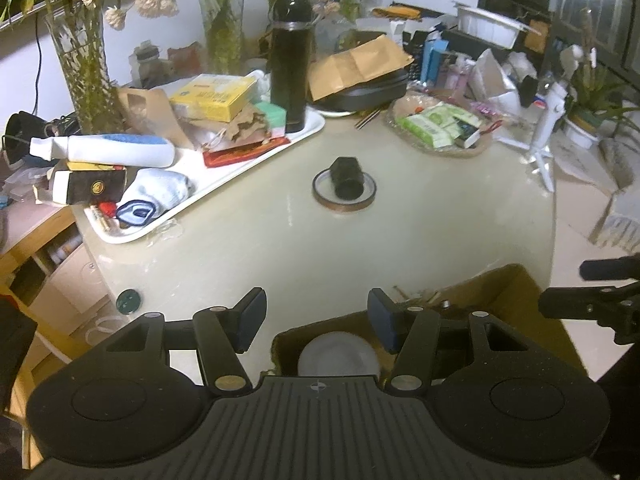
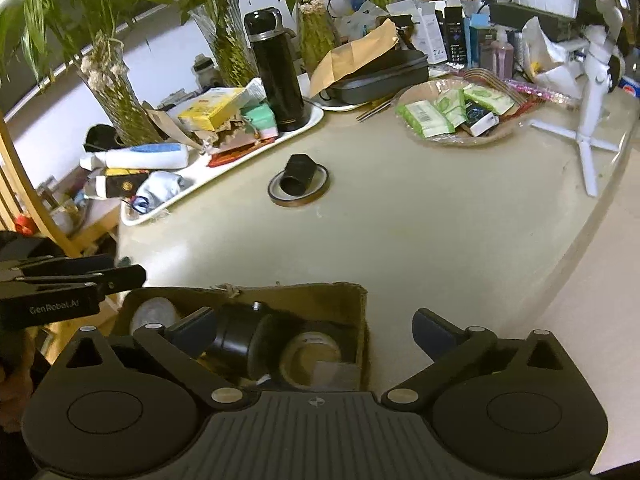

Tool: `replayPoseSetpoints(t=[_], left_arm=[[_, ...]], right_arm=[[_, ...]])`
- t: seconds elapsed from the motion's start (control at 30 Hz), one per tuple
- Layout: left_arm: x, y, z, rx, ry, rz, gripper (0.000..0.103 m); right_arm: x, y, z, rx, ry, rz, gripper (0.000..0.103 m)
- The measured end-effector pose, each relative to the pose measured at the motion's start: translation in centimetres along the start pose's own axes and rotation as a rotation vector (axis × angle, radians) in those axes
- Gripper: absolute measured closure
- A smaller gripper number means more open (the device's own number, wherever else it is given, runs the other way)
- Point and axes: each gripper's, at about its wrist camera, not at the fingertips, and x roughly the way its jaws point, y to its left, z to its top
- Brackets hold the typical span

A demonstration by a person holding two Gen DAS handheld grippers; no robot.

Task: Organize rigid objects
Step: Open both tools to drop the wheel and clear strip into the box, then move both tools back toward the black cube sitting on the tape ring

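- The right gripper (image 2: 314, 330) hangs over the open cardboard box (image 2: 352, 292) at the near table edge, jaws spread wide with nothing between them. That fits a drop-off, I judge.
- Under it in the box lie a black cylinder (image 2: 236, 338) and a tape roll (image 2: 310, 356), packed close together; a white disc (image 1: 338, 354) sits at the box's other end.
- The left gripper (image 1: 316, 320) hovers over the same box, jaws partly open and empty; its pads grip nothing.
- Still out on the table (image 1: 260, 248), well apart from the box: a small black block (image 1: 346, 178) lying inside a flat tape ring (image 1: 320, 196).
- Those two look like the next things to collect; the cluttered white tray (image 1: 312, 128) beyond seems outside the job.
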Motion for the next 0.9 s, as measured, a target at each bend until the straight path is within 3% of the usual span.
replayPoseSetpoints(t=[0.53, 0.9], left_arm=[[1.9, 0.3, -0.3, 0.011, 0.118, 0.057, 0.047], [1.9, 0.1, -0.3, 0.017, 0.114, 0.048, 0.047]], right_arm=[[0.9, 1.0, -0.4, -0.094, 0.02, -0.127, 0.0], [1.3, 1.5, -0.5, -0.131, 0.036, -0.149, 0.0]])
